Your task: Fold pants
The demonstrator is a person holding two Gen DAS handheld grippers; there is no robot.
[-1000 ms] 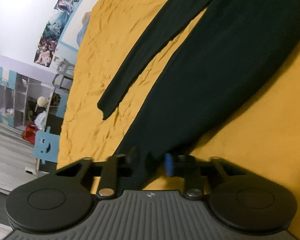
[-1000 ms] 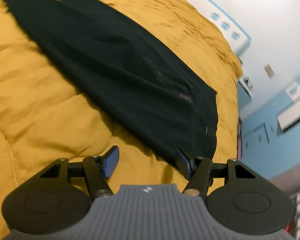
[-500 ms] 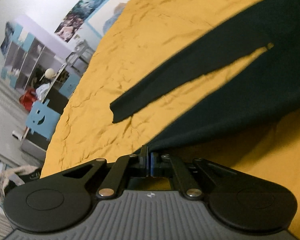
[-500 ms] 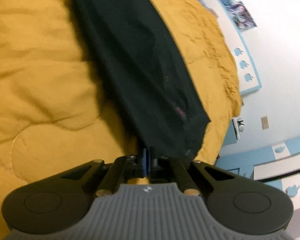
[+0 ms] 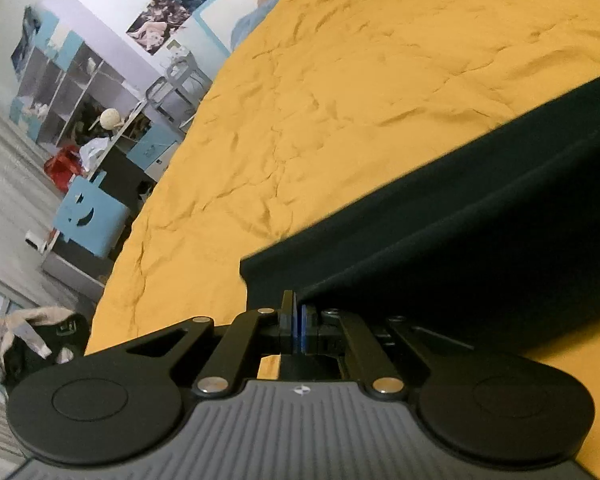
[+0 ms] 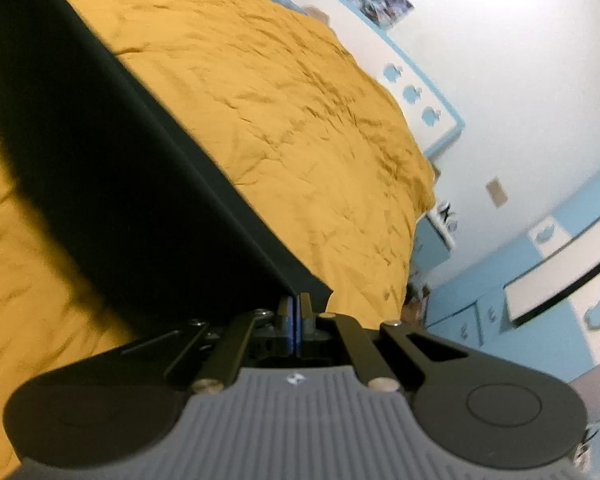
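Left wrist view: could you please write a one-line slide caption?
Left hand-held gripper shut on the dark pants, lifting them above the yellow bedspread.

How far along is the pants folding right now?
Early. Done: the left gripper and right gripper are each shut on an edge of the dark pants. In hand: that edge hangs raised above the yellow bedspread. Left: laying it over to make the first fold, then further folds.

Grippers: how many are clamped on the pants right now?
2. The left gripper pinches the dark pants at one edge, the right gripper at another, above the yellow bedspread.
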